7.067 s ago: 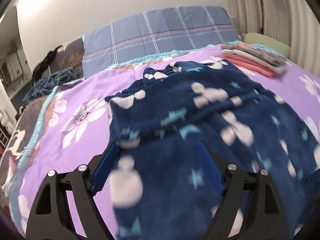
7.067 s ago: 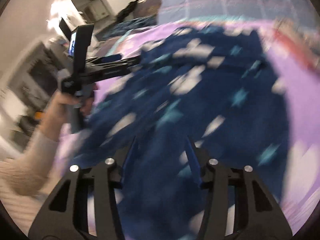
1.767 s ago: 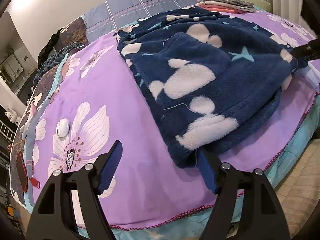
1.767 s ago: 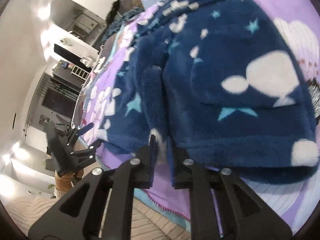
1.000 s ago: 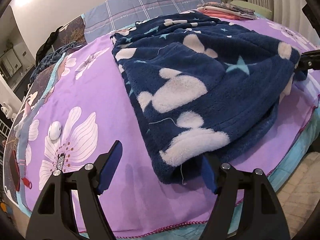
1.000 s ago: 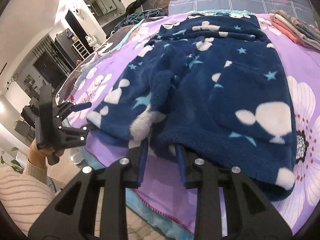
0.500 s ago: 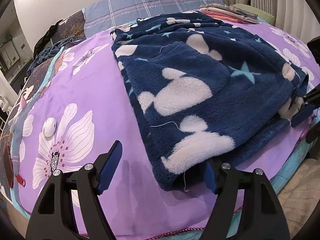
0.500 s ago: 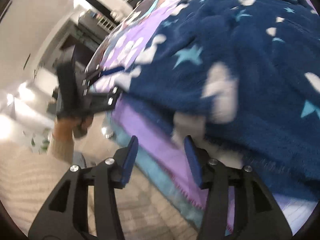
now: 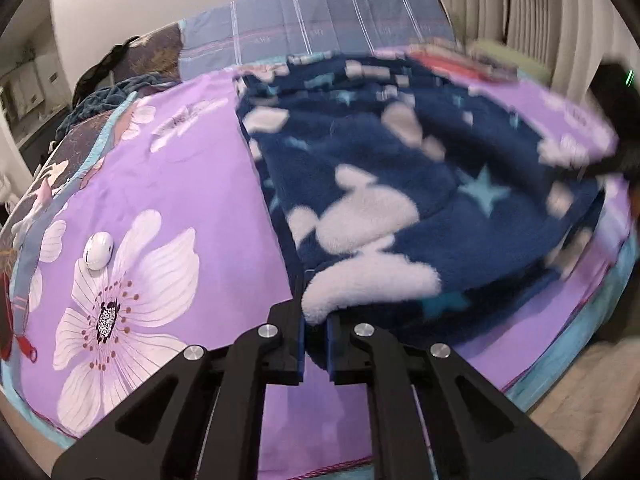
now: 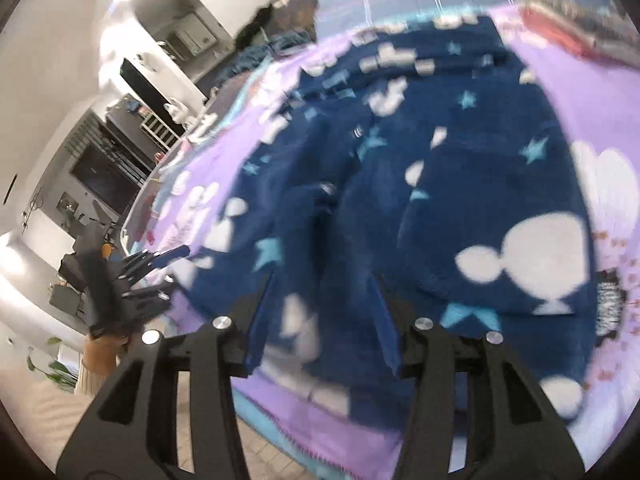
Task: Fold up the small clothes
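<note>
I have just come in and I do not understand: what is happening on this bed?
A person is folding a fleecy navy garment on the purple floral bedspread, with a handheld gripper in each hand. The left gripper has just shut its jaws on the near corner. The right gripper has its jaws around the near edge, closing.

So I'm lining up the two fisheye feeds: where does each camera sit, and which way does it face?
Left wrist: on the left gripper, looking up the purple floral bedsheet; its jaws pinch the navy fleece garment at its near corner.
Right wrist: on the right gripper, facing across the bed; fleece between its jaws; a hand shows.
Shared: garment, sheet, grey plaid pillow.
</note>
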Demonstrator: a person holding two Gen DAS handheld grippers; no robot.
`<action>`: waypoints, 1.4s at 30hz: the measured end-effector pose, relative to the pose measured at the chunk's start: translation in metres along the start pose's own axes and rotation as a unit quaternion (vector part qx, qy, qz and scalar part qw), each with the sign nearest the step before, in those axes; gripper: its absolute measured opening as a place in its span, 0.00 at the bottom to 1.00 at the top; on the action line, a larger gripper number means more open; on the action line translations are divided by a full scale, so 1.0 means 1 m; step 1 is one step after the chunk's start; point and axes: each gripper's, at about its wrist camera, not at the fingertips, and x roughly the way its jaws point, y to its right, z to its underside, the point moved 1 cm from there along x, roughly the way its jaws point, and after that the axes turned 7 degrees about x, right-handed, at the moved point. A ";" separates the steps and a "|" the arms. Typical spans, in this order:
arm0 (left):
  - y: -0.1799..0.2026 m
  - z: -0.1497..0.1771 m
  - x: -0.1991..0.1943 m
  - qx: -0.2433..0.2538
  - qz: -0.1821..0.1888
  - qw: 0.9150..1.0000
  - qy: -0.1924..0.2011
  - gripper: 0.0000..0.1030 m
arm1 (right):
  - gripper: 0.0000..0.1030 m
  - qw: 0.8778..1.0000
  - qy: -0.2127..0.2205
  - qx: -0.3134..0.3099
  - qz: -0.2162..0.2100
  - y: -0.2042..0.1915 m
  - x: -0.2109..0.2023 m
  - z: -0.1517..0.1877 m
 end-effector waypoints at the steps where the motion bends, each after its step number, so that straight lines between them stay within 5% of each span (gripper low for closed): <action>1: -0.002 -0.001 -0.009 -0.003 0.001 1.000 0.015 0.07 | 0.06 0.999 -0.033 0.016 -0.021 0.001 0.016 0.000; 6: -0.012 0.010 -0.025 0.018 -0.026 0.999 -0.010 0.07 | 0.00 0.993 -0.075 0.001 -0.088 -0.016 0.013 0.011; 10: -0.006 0.024 -0.010 0.033 -0.010 0.998 -0.047 0.08 | 0.00 0.995 -0.103 -0.007 0.015 0.001 0.016 0.029; 12: -0.003 0.027 -0.008 0.042 -0.004 0.998 -0.056 0.10 | 0.00 0.994 -0.103 0.016 0.020 0.014 0.016 0.033; 14: -0.006 0.028 -0.013 0.035 0.011 0.998 -0.055 0.21 | 0.01 0.997 -0.077 0.020 0.018 0.013 0.005 0.030; 16: -0.014 0.025 -0.023 0.016 0.008 0.999 -0.032 0.55 | 0.07 0.998 -0.034 -0.019 0.040 0.002 -0.008 0.026; 17: -0.020 0.022 -0.029 0.003 0.007 1.000 -0.015 0.59 | 0.16 0.998 -0.024 -0.031 0.045 -0.002 -0.012 0.024; 19: -0.028 0.017 -0.031 -0.025 0.024 0.999 0.002 0.61 | 0.30 0.997 0.004 -0.048 0.056 -0.004 -0.026 0.021; 24: -0.040 0.015 -0.006 -0.088 0.048 0.995 -0.021 0.61 | 0.32 0.992 0.065 0.026 0.103 0.049 -0.066 0.006; 27: -0.036 0.014 -0.002 -0.086 0.063 0.994 -0.023 0.61 | 0.36 0.982 0.078 0.097 0.145 0.094 -0.089 0.014; 31: -0.032 0.009 0.005 -0.085 0.081 0.992 -0.036 0.70 | 0.45 0.980 0.063 0.159 0.106 0.123 -0.093 0.036; 36: -0.029 0.003 0.014 -0.101 0.100 0.989 -0.042 0.81 | 0.51 0.984 0.043 0.158 0.073 0.125 -0.083 0.041; 42: -0.027 0.011 0.040 -0.104 0.061 0.988 -0.099 0.82 | 0.55 0.984 0.037 0.166 0.044 0.121 -0.079 0.037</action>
